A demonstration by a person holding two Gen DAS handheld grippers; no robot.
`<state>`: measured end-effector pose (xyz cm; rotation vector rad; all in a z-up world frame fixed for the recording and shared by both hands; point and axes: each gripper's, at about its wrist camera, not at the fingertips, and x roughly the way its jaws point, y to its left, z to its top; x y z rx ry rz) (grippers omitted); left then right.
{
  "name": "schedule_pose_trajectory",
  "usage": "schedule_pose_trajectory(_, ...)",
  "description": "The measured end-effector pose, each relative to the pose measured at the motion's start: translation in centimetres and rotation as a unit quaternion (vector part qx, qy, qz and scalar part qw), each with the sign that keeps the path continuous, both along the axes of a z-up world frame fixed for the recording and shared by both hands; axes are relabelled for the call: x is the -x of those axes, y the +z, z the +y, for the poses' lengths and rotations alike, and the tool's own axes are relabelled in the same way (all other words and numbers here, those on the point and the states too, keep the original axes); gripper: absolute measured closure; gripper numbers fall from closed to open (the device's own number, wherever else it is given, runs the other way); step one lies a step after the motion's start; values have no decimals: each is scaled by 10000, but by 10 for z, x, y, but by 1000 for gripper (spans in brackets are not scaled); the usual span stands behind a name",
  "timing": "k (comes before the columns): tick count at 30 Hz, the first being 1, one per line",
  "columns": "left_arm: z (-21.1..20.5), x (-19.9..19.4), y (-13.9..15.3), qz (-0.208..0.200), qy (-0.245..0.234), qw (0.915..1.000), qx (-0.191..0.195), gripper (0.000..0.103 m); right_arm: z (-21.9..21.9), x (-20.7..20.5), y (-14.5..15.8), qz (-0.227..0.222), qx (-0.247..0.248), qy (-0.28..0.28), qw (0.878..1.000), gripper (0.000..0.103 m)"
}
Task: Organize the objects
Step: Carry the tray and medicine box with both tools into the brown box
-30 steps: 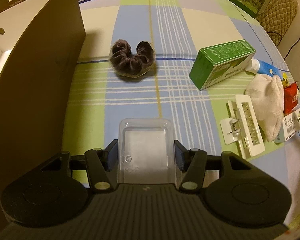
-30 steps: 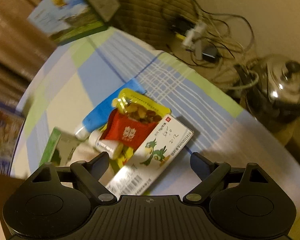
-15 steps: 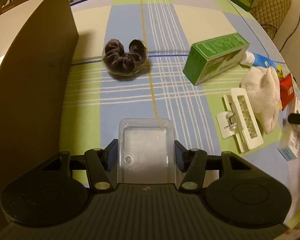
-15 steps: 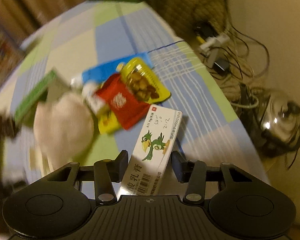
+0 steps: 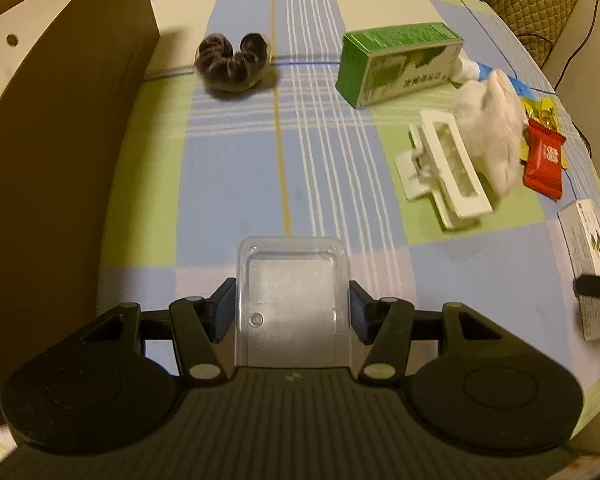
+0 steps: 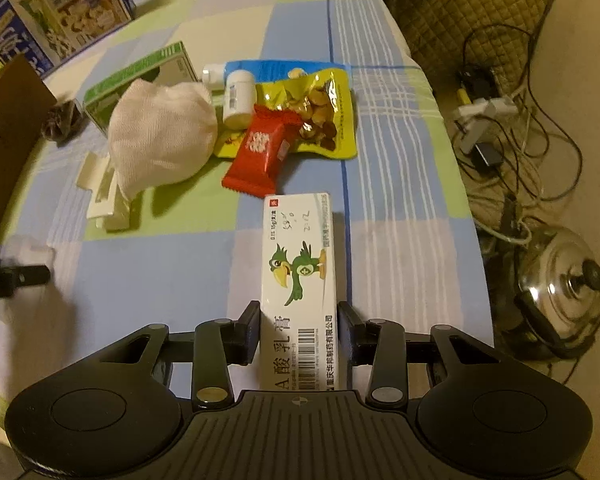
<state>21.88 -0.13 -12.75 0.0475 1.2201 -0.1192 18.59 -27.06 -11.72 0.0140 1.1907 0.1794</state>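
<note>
My left gripper (image 5: 292,308) is shut on a clear plastic box (image 5: 292,300), held above the checked tablecloth. A brown cardboard box (image 5: 52,152) stands to its left. My right gripper (image 6: 299,328) is shut on a white medicine box with a green bird (image 6: 300,276), which also shows at the right edge of the left wrist view (image 5: 588,248). Ahead of it lie a red snack packet (image 6: 260,152), a yellow nut bag (image 6: 320,116), a white cloth bundle (image 6: 160,136) and a white pill bottle (image 6: 238,98).
A dark scrunchie (image 5: 232,62), a green carton (image 5: 396,62) and a white clip frame (image 5: 448,168) lie on the cloth. A blue tube (image 6: 268,68) lies behind the bottle. The table edge is at right, with cables (image 6: 508,128) and a steel kettle (image 6: 560,284) below.
My right gripper closed on the medicine box, lifted it and swung left. My left gripper, still holding the clear box, drifted so the scene shifted slightly.
</note>
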Motion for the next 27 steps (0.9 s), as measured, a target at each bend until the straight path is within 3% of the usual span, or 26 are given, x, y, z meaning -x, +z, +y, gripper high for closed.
schedule_pose_trajectory(8, -22, 24, 2, -58, 328, 9994, -62, 51, -7, 3, 1, -165, -48, 635, 9978, 67)
schedule_pose_trajectory(16, -42, 62, 7, -84, 510, 9986, -131, 52, -19, 14, 5, 64, -447, 879, 9951, 68)
schedule_pose_trajectory(22, -32, 72, 37, -422, 645, 9970, 79, 52, -6, 19, 30, -57, -837, 1104, 9903, 68)
schedule_pose_trajectory(27, -14, 79, 77, -860, 641, 9939, 263, 52, 32, 16, 60, -346, -1261, 1373, 9819, 68)
